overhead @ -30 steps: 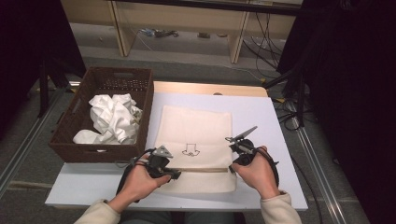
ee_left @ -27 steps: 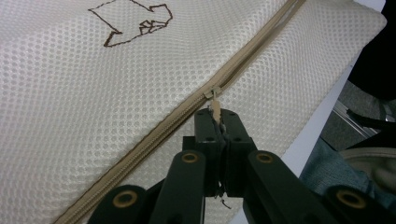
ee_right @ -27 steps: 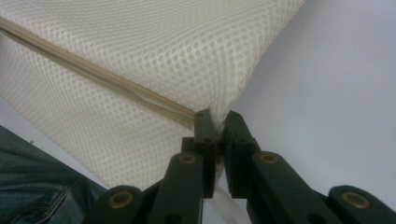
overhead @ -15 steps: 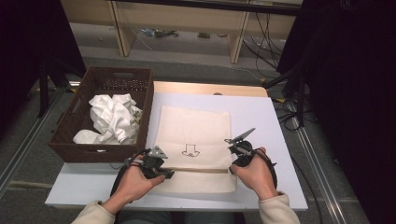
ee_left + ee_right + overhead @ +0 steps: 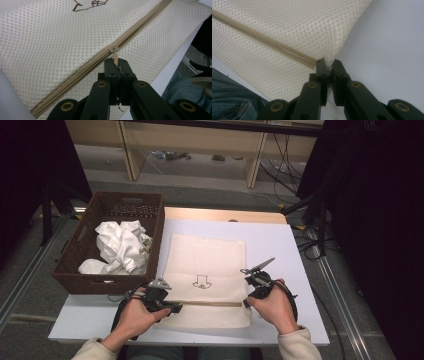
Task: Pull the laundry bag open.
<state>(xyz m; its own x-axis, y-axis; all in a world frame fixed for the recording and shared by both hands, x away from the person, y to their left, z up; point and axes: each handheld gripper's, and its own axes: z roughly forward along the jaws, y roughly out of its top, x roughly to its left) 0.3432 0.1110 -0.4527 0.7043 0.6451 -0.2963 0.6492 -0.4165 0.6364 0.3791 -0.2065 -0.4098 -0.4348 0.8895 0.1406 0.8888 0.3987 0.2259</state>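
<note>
A cream mesh zip bag (image 5: 207,255) with a small brown arrow print lies flat on the white table (image 5: 280,250). Its tan zipper (image 5: 210,303) runs across the bag near the front edge. My left gripper (image 5: 175,308) is at the zipper's left part, shut on the zipper pull (image 5: 115,57), just below the slider (image 5: 114,49). My right gripper (image 5: 246,302) is at the bag's right edge, shut on the mesh (image 5: 329,60) where the zipper (image 5: 262,40) ends. In the gripper views the left gripper (image 5: 116,62) and the right gripper (image 5: 327,62) both show their jaws pressed together.
A dark brown wicker basket (image 5: 112,210) holding crumpled white cloth (image 5: 122,247) stands at the table's left, touching the bag's left side. Bare white table lies right of the bag. Cables (image 5: 310,240) hang off the right edge. The person's jeans (image 5: 232,100) are at the front.
My left gripper has slid a little to the left along the zipper line. The right gripper has stayed where it was.
</note>
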